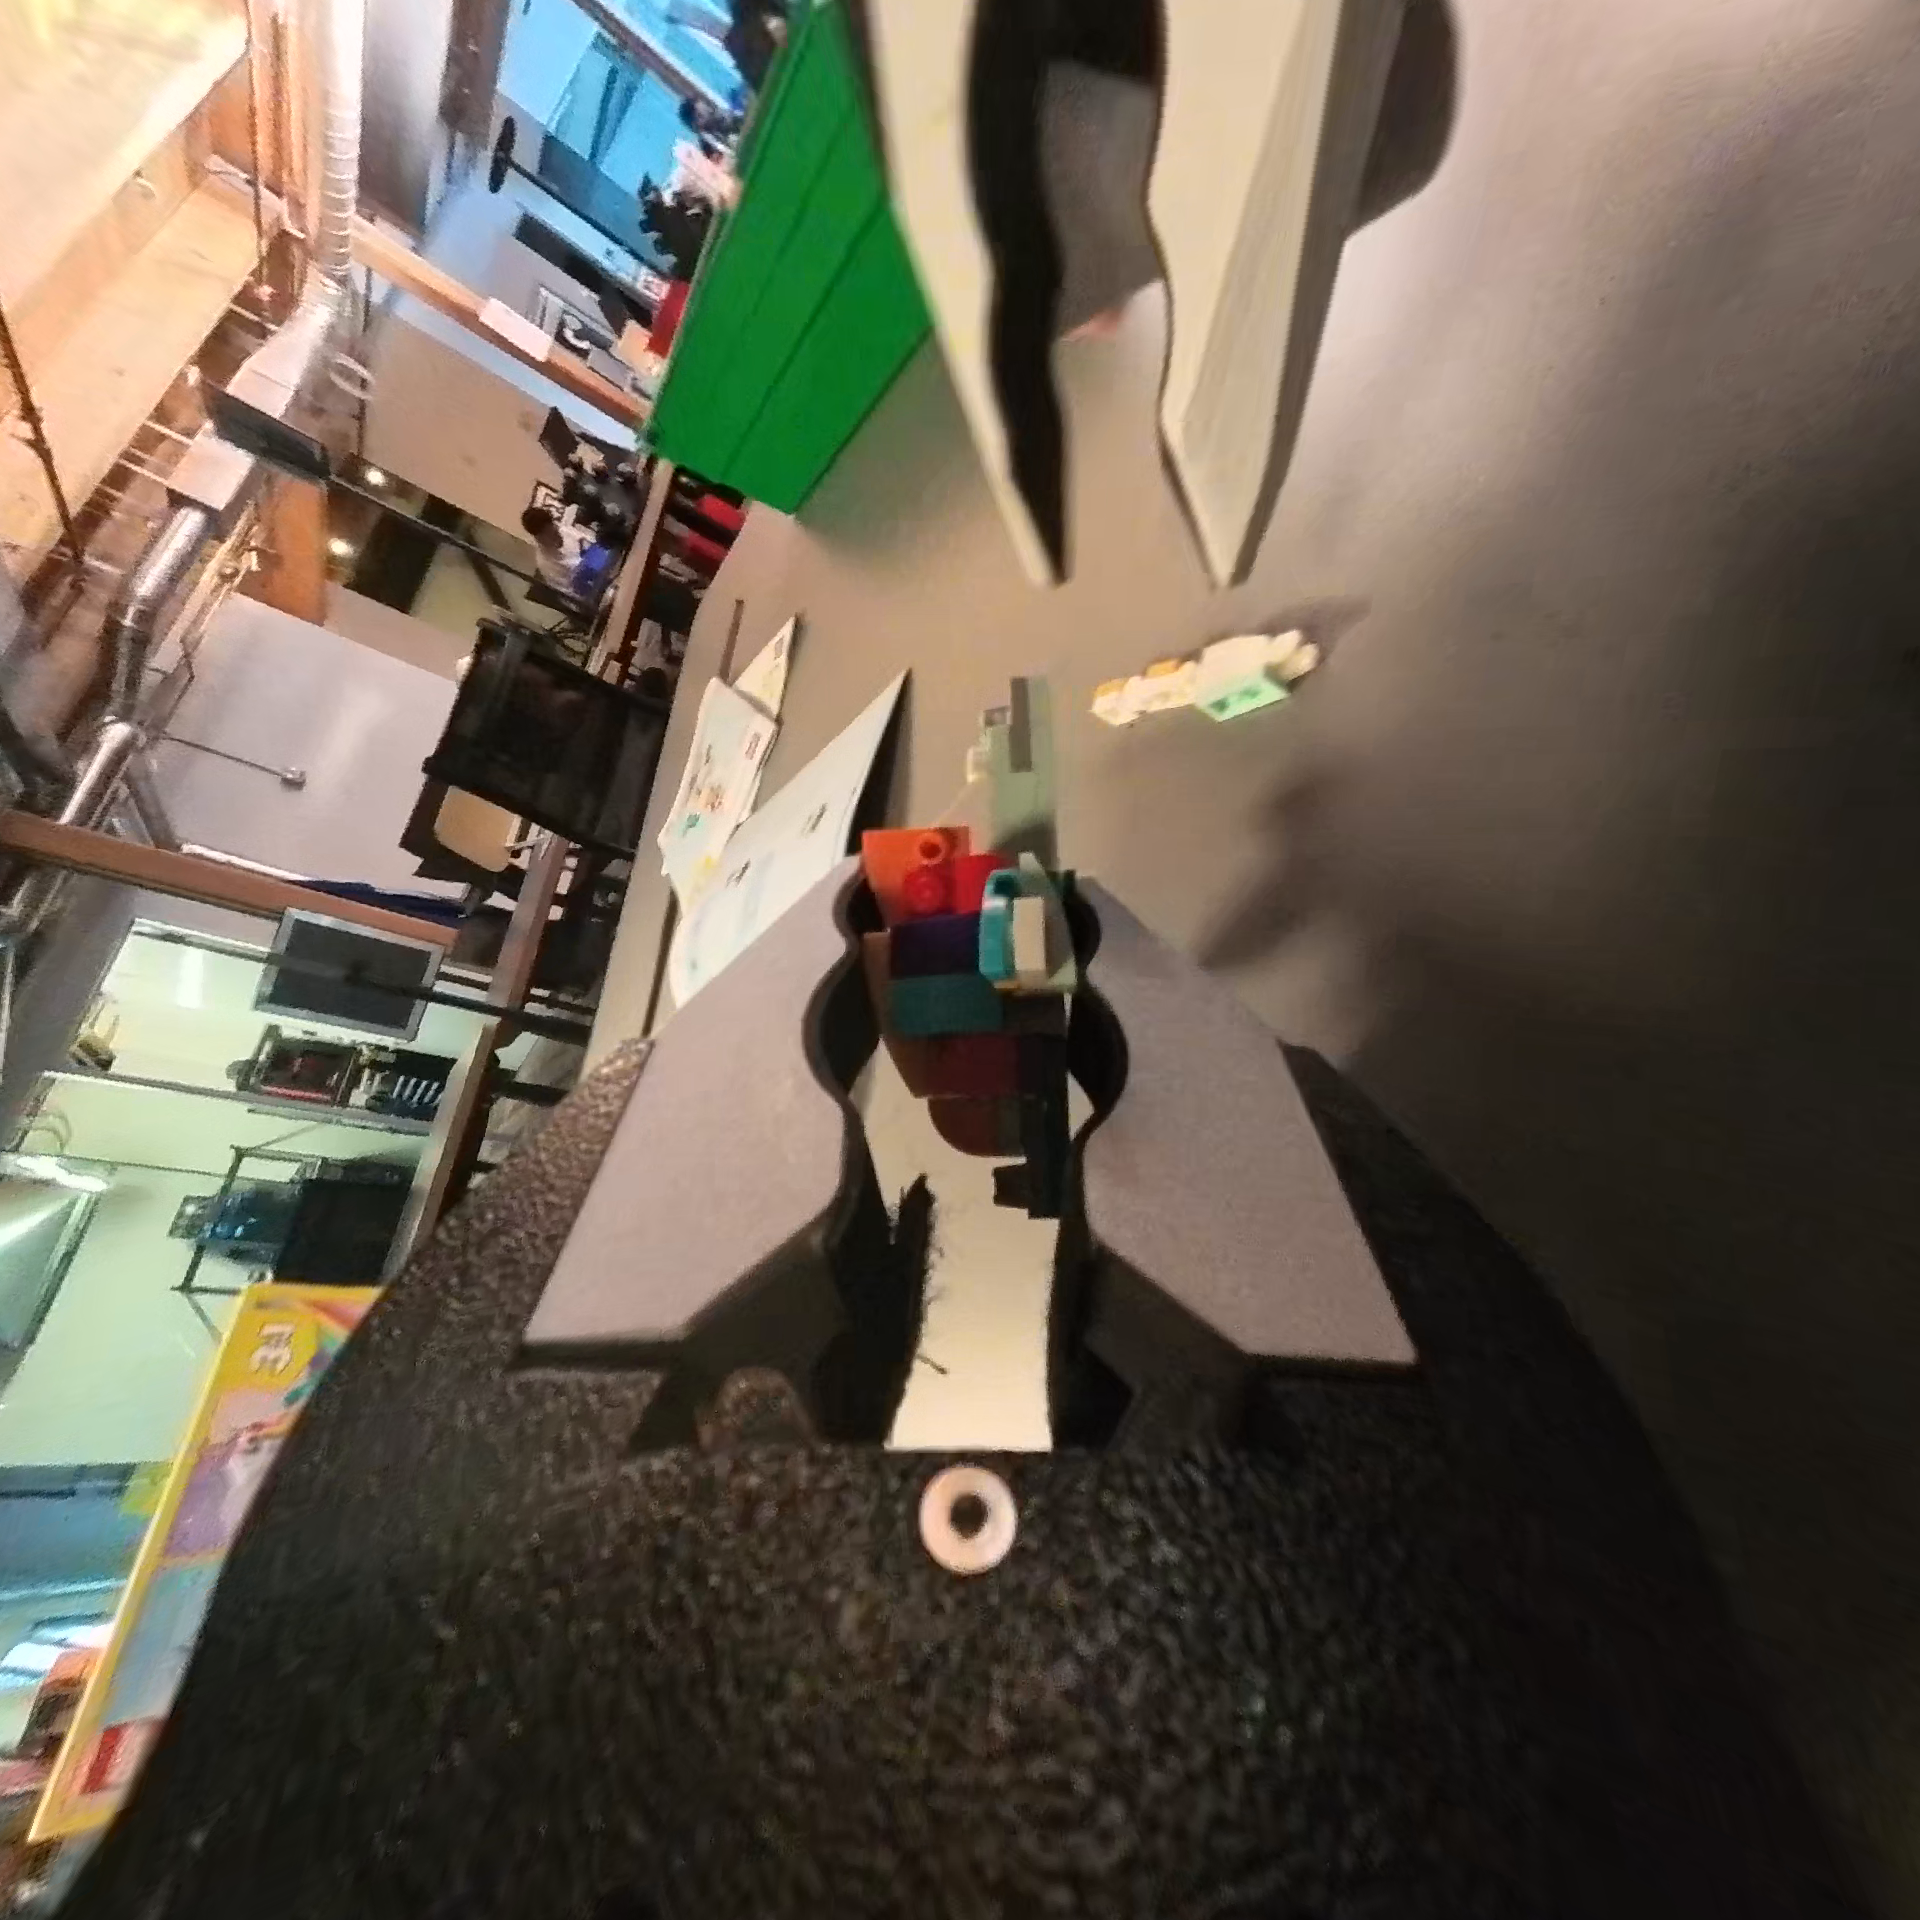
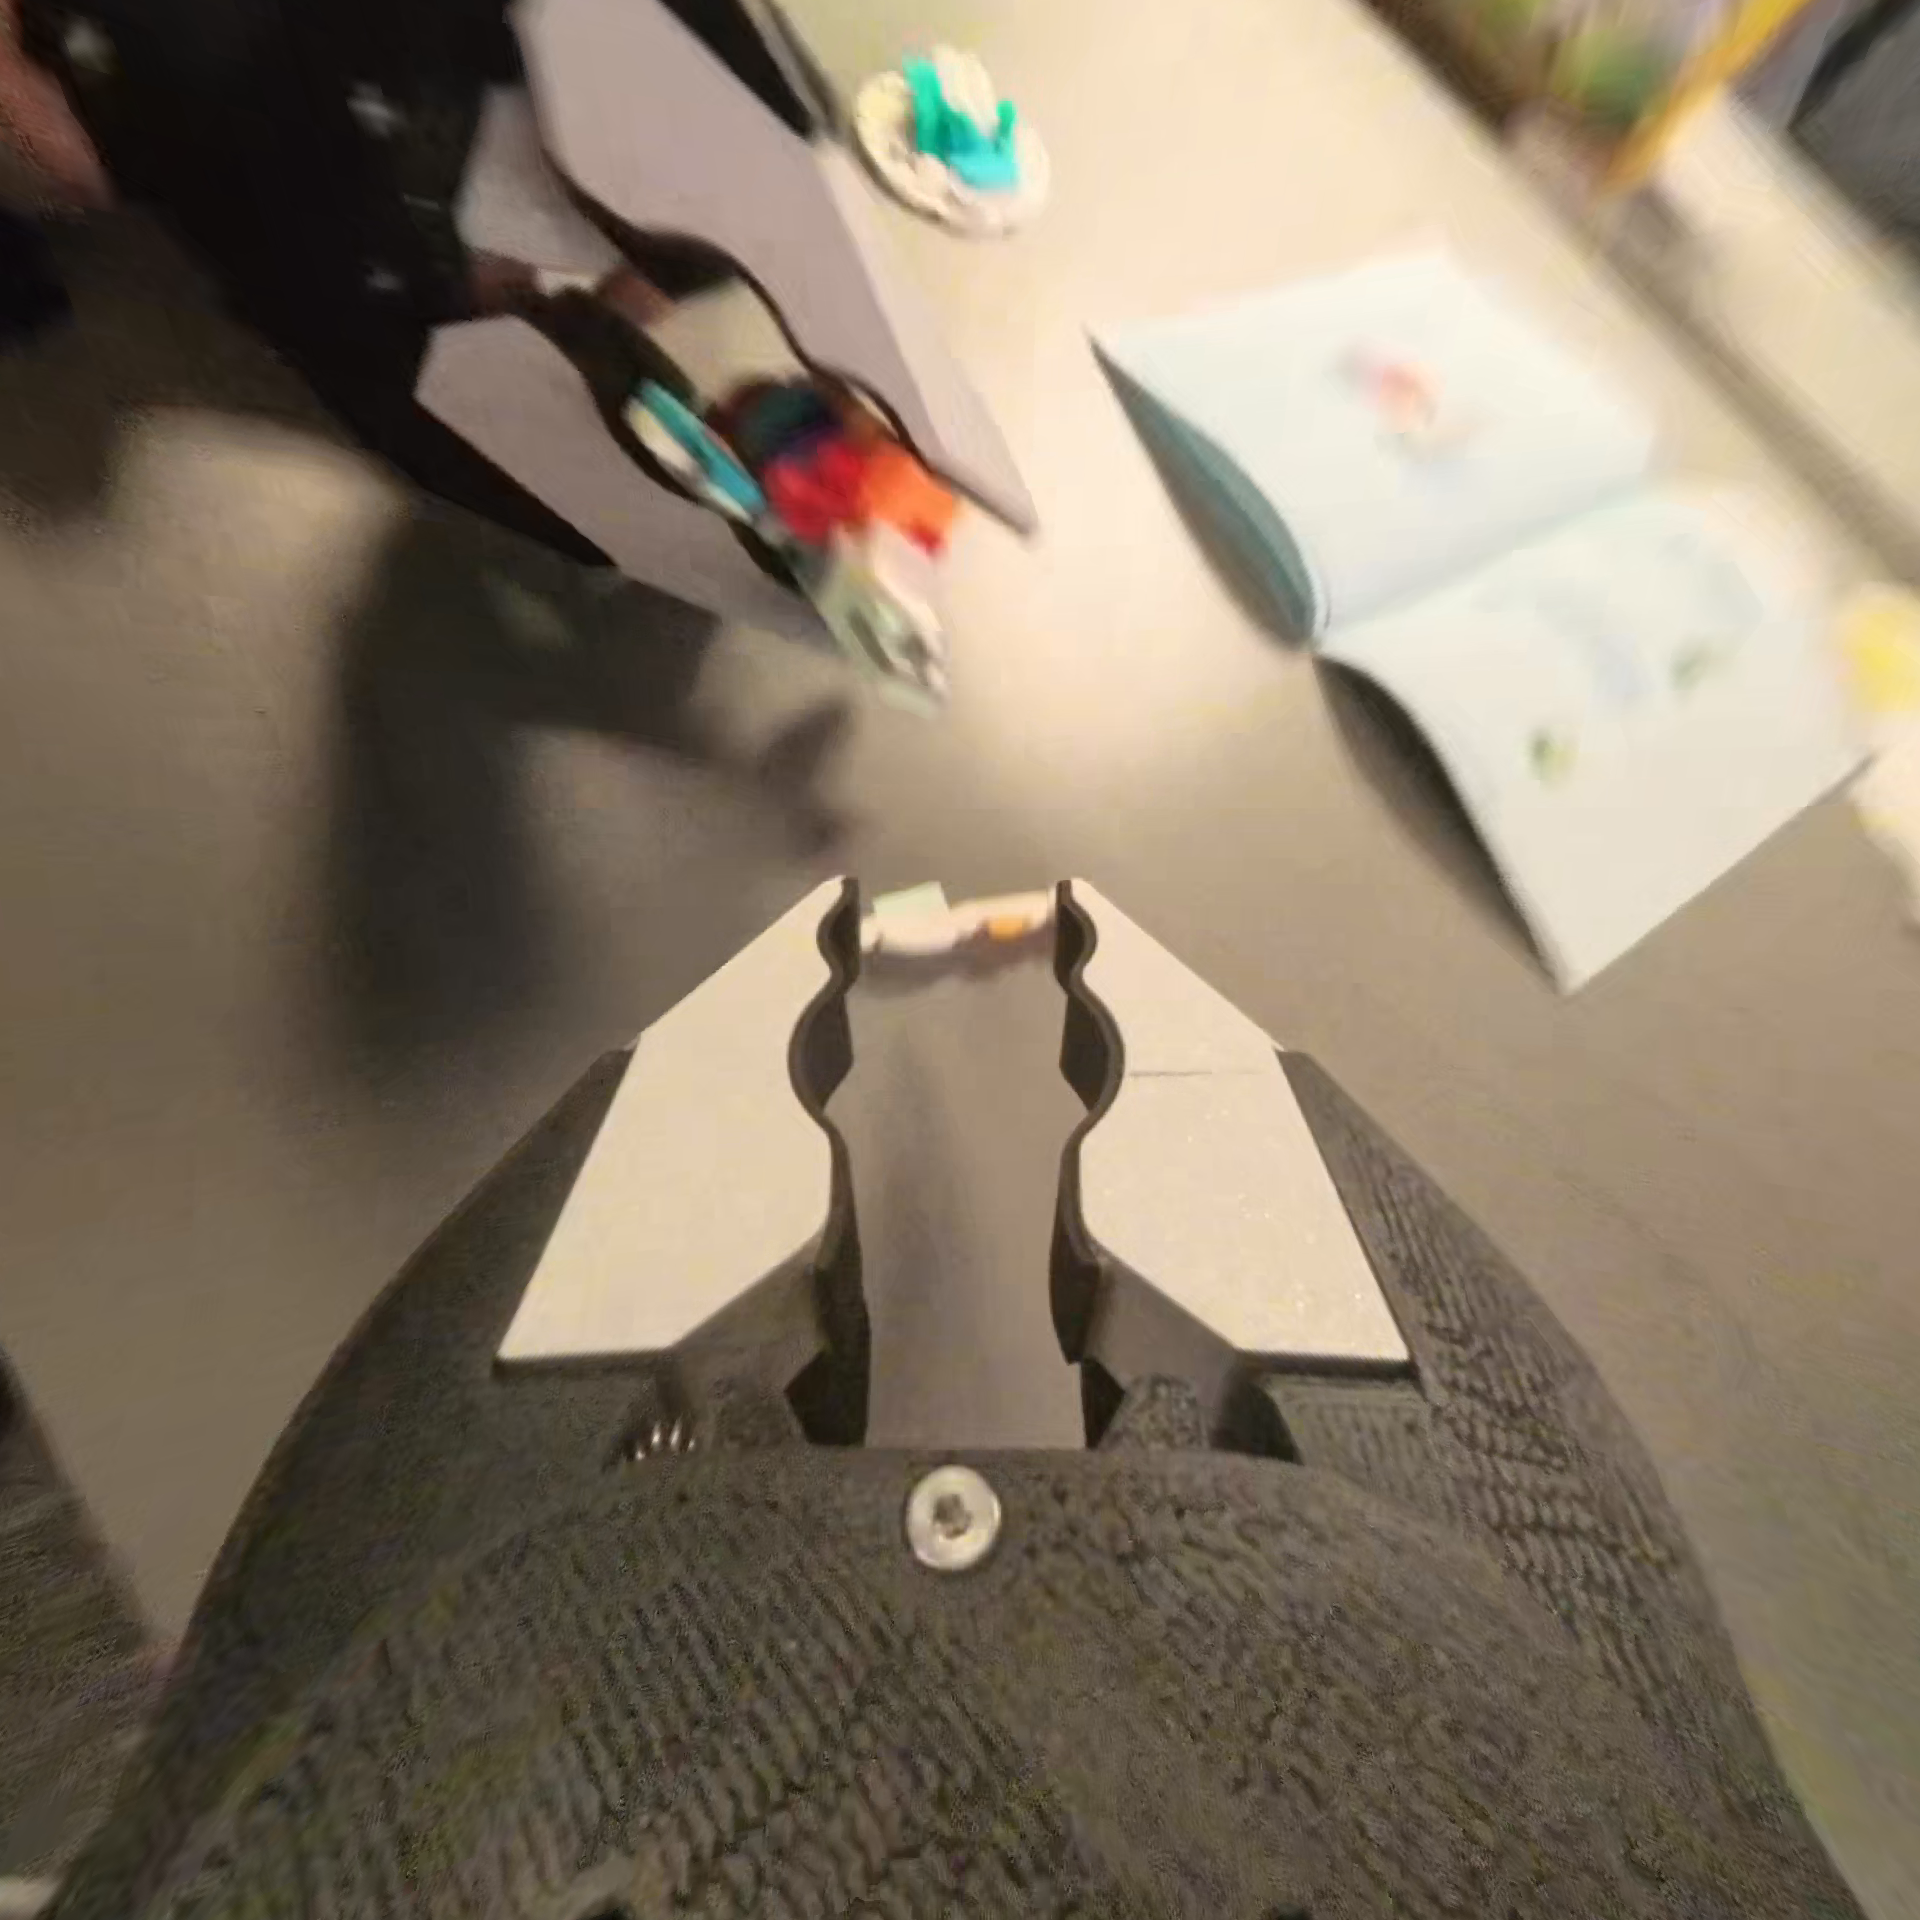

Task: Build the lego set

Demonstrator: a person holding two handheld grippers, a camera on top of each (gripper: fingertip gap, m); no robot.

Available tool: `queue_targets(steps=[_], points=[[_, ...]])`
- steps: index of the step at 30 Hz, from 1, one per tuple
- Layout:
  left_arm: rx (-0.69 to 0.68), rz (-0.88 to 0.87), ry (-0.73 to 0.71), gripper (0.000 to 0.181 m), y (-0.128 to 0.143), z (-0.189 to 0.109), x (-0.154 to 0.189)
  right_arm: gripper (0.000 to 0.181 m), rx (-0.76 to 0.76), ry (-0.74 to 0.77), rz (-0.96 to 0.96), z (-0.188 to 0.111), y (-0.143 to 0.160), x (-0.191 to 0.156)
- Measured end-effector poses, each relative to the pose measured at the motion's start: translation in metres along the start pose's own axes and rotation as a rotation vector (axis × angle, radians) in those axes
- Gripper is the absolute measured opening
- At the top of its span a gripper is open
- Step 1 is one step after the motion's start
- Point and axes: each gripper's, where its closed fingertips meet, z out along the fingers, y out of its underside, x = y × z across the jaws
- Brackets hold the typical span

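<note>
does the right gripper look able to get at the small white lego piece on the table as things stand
Probably yes. The right gripper is open and empty, and the small white lego piece lies just beyond its fingertips, in line with the gap. The left gripper, shut on the colourful lego build, sits off to the side.

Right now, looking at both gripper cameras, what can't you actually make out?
- Lower half of the colourful lego build: left wrist view, shadowed between the left gripper jaws.
- Small white and green lego piece: right wrist view, blurred, partly behind the open right gripper fingertips.
- Instruction booklet pages: motion blur in the right wrist view.
- Teal piece on a round plate: blurred, shape unclear.
</note>
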Motion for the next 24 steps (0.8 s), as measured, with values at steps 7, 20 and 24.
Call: queue_targets(steps=[7,20,24], points=[[-0.018,-0.001,-0.055,0.030,0.010,-0.002,-0.010,0.024,-0.039,-0.292,0.607,0.003,0.023,-0.003],[-0.126,0.231,-0.102,0.030,0.014,0.000,-0.005,0.026,-0.411,-0.063,0.618,0.023,0.020,0.001],[-0.137,0.276,-0.094,0.030,0.014,0.001,-0.002,0.032,-0.608,0.030,0.579,0.024,0.024,0.002]])
